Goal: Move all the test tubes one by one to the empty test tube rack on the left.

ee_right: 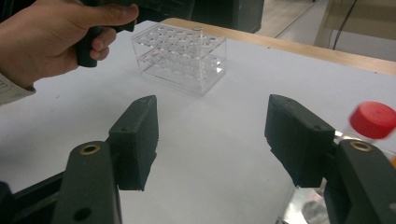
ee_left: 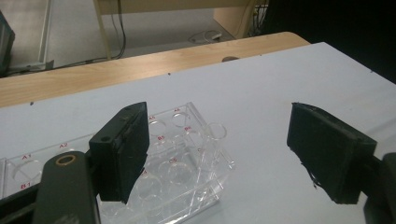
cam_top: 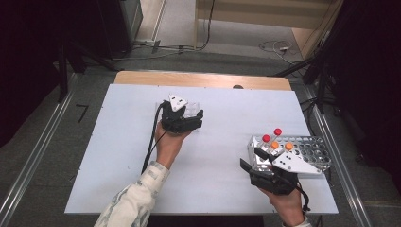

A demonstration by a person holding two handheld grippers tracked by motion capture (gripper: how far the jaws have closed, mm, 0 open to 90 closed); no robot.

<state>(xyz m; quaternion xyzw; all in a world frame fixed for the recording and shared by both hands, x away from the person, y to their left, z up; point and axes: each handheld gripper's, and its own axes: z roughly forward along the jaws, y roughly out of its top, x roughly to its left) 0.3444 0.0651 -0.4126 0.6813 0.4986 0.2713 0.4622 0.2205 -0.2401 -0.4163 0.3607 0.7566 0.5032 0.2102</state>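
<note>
A clear plastic tube rack point(cam_top: 191, 109) point(ee_left: 180, 175) point(ee_right: 180, 56) stands on the white table toward the back middle. A clear tube point(ee_left: 216, 131) stands upright in the rack's end row. My left gripper point(cam_top: 195, 116) point(ee_left: 219, 135) hangs just over that rack and is open, its pads off the tube. My right gripper point(cam_top: 253, 160) point(ee_right: 212, 126) is open at the front right, with only bare table between its jaws. Beside it stands a metal rack point(cam_top: 309, 152) holding tubes with red caps point(cam_top: 278, 131) point(ee_right: 372, 119) and orange caps point(cam_top: 274, 144).
The white board point(cam_top: 118, 156) lies on a wooden table whose far edge point(cam_top: 203, 79) shows behind it. Metal rails run along both sides on the floor. Cables lie on the floor beyond the table. The hand holding the left gripper point(ee_right: 42, 37) is at the upper left of the right gripper view.
</note>
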